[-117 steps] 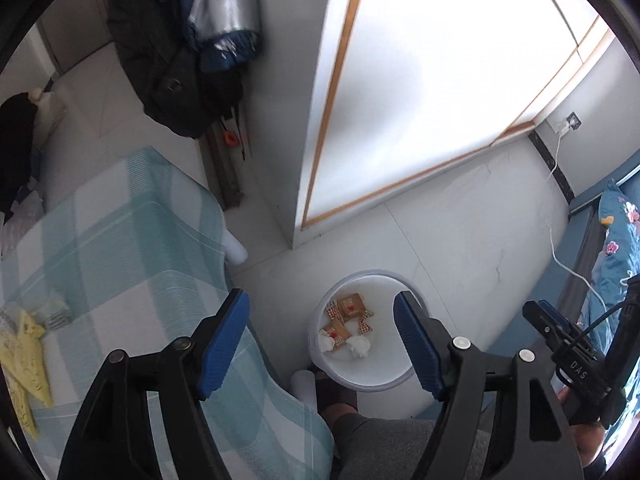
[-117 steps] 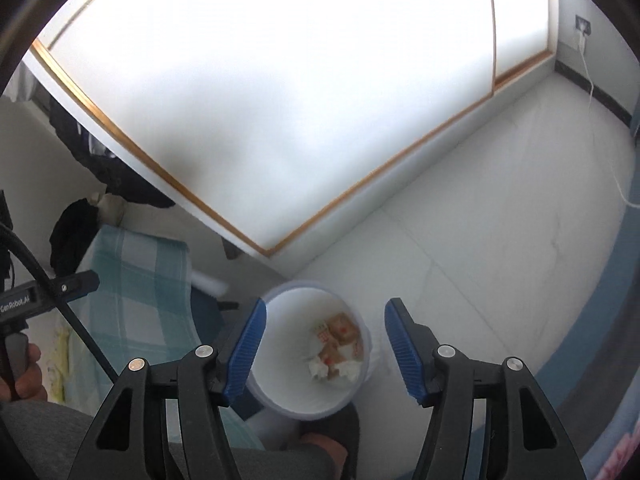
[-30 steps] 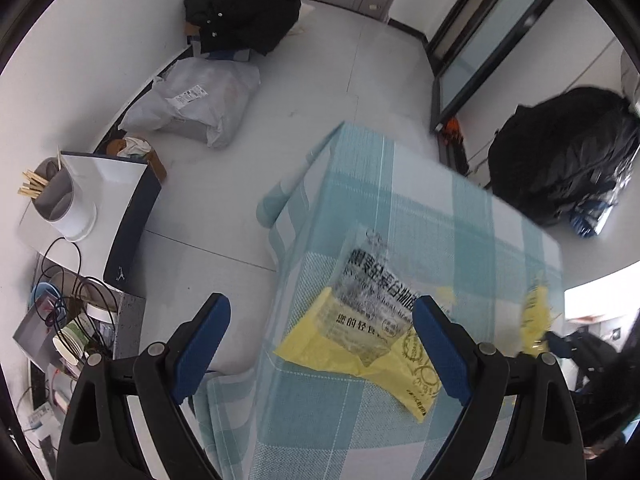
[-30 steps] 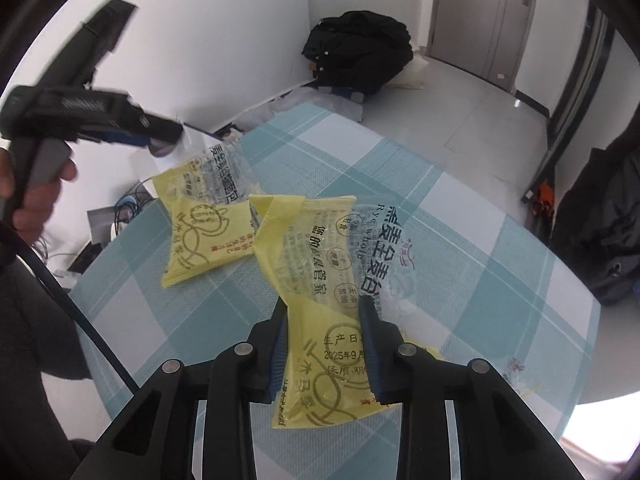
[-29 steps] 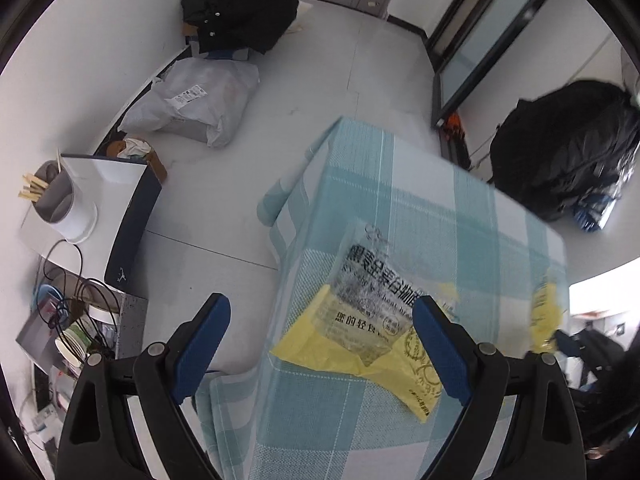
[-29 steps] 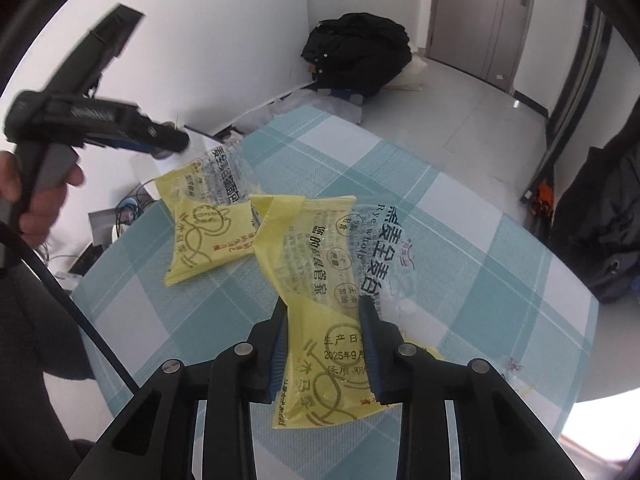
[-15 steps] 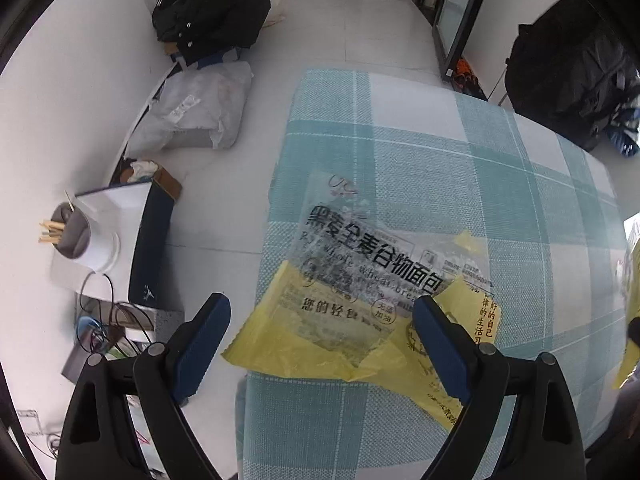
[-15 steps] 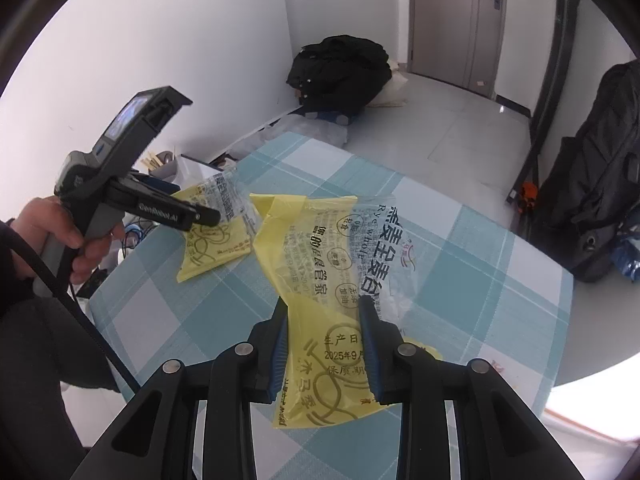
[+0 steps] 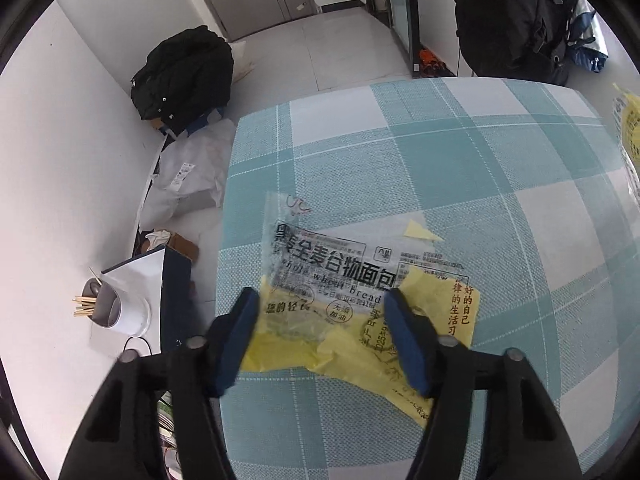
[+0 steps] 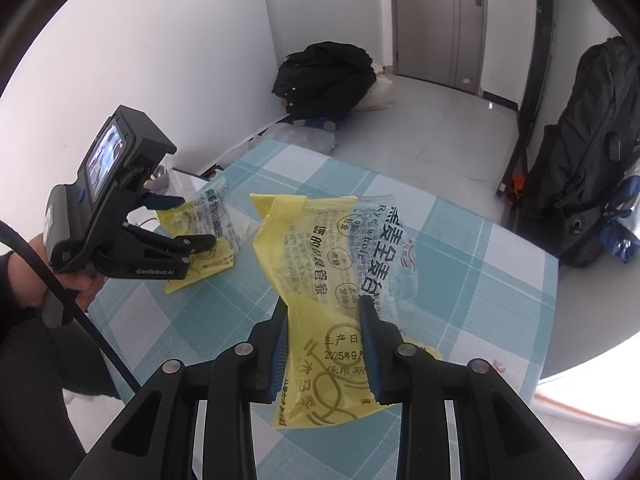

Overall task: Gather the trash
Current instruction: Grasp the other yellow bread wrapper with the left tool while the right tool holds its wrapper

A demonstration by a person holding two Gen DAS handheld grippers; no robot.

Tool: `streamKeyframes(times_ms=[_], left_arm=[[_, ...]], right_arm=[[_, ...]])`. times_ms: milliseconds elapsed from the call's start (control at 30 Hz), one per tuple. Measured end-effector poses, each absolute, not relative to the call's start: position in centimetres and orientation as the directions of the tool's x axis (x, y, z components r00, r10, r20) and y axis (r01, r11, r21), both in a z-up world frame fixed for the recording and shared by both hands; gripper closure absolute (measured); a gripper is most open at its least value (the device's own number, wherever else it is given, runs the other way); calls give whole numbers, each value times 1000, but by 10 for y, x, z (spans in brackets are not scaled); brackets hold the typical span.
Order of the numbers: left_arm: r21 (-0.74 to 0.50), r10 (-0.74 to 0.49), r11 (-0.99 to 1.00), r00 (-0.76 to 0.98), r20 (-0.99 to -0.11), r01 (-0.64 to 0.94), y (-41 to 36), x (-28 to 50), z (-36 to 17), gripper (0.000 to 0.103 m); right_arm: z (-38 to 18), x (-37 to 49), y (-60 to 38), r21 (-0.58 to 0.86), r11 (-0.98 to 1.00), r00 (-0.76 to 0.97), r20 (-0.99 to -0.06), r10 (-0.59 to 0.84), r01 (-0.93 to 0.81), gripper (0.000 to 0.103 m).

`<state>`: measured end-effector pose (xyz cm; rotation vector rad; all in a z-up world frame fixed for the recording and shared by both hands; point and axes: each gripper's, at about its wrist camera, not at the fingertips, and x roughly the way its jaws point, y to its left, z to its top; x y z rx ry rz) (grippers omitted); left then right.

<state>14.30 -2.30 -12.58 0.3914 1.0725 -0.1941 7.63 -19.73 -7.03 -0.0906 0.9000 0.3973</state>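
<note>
A yellow and clear bread wrapper (image 9: 360, 304) lies flat near the left edge of the teal checked table (image 9: 440, 152). My left gripper (image 9: 320, 296) is low over it, jaws closing, blue pads straddling the wrapper without clearly pressing it. The right wrist view shows this left gripper (image 10: 188, 220) with its fingers around the same wrapper (image 10: 208, 216). My right gripper (image 10: 323, 312) is shut on a second yellow bread wrapper (image 10: 320, 248), held up above the table (image 10: 460, 264). That held wrapper (image 9: 630, 128) shows at the right edge of the left wrist view. A small yellow scrap (image 9: 420, 232) lies beside the first wrapper.
On the floor past the table lie a black bag (image 9: 184, 72) and a white plastic parcel (image 9: 188, 176). A large black backpack (image 9: 516, 16) stands at the back right. Left of the table, a paper cup with chopsticks (image 9: 108, 312) sits on a white box.
My left gripper came down over the wrapper, rolled, and its jaws narrowed around it. My right gripper rose a little, still holding its wrapper.
</note>
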Motion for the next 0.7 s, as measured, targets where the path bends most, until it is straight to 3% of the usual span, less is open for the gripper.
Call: streamKeyframes(times_ms=[100,267,467,700], left_arm=[[212,21,910,473,-881,356,-25,141,-126,79],[202,6,910,475,-880,362,-28,138,-124,94],[112,-55,937,456,-888,332,-22,137,-116,98],[-100,-196,966,423,-885,240,-1,139,-99,98]], right_arm=[[-69,74,-200,94,926,557,-775,299,-366,72],[-67,72,-204,101,931,558,-775,296,-352,72],[-59,67,-210,114,936,576,-762,297,-332,72],[-48,53,-216,123,943,590,-753,291,-309,72]])
